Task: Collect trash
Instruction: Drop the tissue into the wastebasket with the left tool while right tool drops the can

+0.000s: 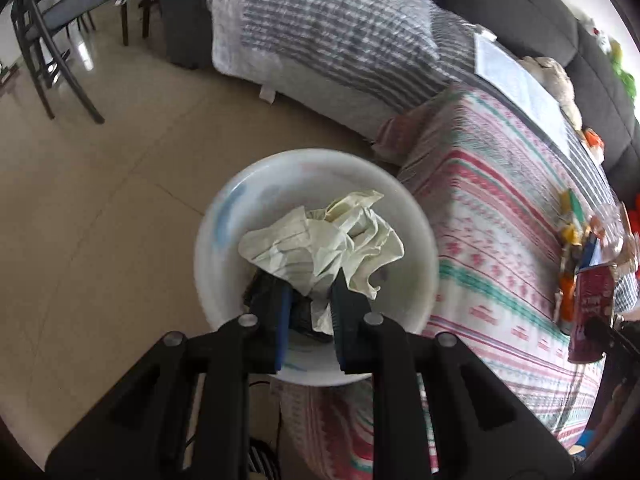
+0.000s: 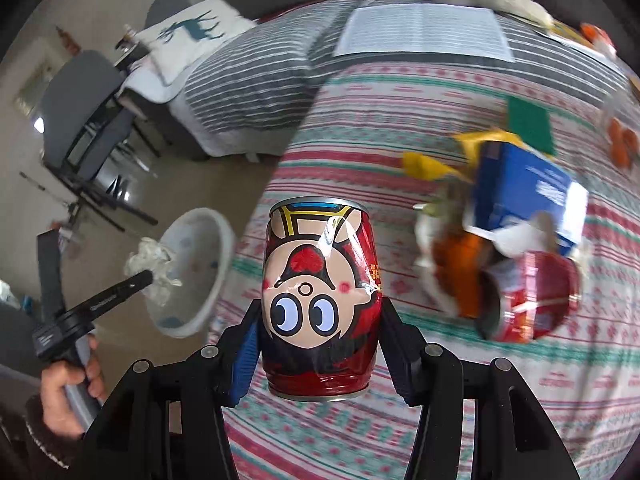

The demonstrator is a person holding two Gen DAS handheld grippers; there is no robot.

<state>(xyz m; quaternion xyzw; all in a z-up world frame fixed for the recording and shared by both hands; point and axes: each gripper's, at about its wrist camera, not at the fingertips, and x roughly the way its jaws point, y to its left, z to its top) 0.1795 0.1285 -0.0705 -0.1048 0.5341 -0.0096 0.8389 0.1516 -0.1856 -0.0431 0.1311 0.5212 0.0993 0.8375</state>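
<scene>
My left hand-held gripper [image 1: 308,300] is clamped on a crumpled cream paper wad [image 1: 324,248], which hangs right over the mouth of the white plastic bin [image 1: 224,216] on the tiled floor [image 1: 100,200]. My right hand-held gripper [image 2: 318,332] is clamped on a red cartoon drink can [image 2: 318,300], held above the patterned bedspread [image 2: 360,80], well short of the bin, which sits off to the left beside the bed.

The wad is wide and loose, and only a fold of it sits between the pads; if I let go while off-centre, a flap could catch the rim and spill onto the floor. It may also cling to the pads and come away with them. The can is smooth and rounded, gripped across its belly, so a quick swing toward the bin could let it slide or twist out. Both grippers heading for the same opening could knock together, or clip the rim and tip the light bin.

More trash waits on the bedspread: a blue carton [image 2: 524,196], a second red can [image 2: 532,296], and orange and yellow wrappers [image 2: 460,276] in a loose heap.
</scene>
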